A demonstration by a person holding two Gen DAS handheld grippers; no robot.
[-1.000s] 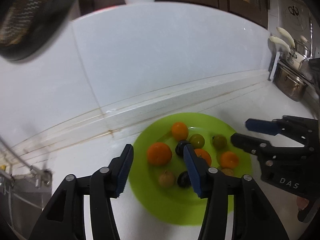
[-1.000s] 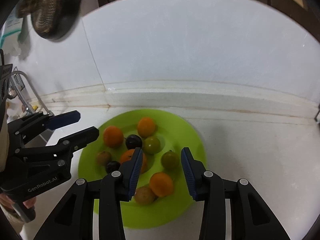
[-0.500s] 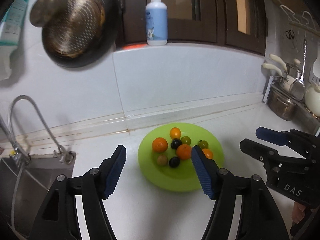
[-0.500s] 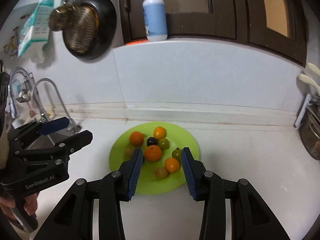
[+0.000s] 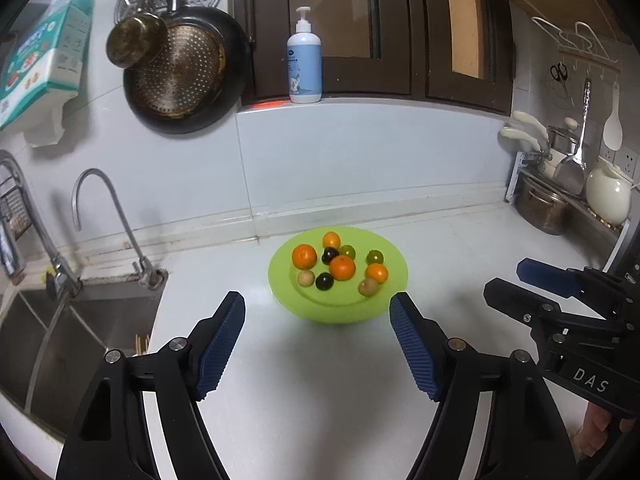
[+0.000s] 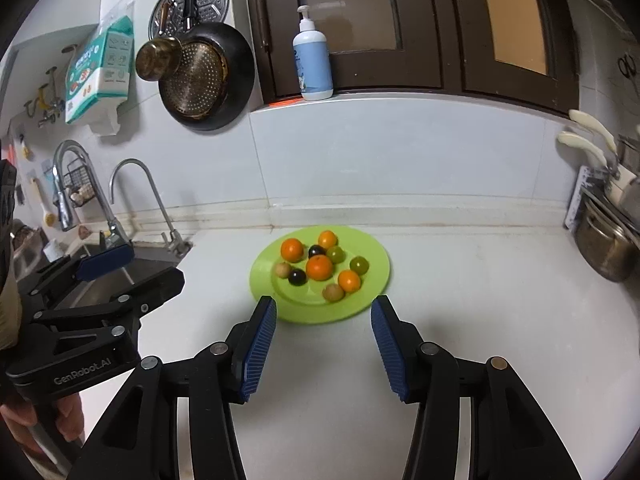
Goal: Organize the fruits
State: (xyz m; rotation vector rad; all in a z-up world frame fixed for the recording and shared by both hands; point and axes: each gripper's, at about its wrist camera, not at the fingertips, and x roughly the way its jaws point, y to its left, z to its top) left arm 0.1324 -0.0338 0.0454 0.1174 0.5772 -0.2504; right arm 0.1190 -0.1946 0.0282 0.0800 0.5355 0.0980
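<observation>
A lime green plate sits on the white counter near the back wall. On it lie several small fruits: oranges, dark plums, green ones and tan ones. My left gripper hangs short of the plate's near edge, its jaws opening with nothing between them. My right gripper is likewise back from the plate, jaws opening and empty. Each gripper shows at the side of the other's view, the right and the left.
A sink with a curved tap lies at the left. Metal pots stand at the right. A dark pan hangs on the wall, and a soap bottle stands on the ledge.
Both grippers have pulled back and up from over the plate, so the fruits look smaller and farther. Both pairs of jaws have spread wider. The fruits have not moved.
</observation>
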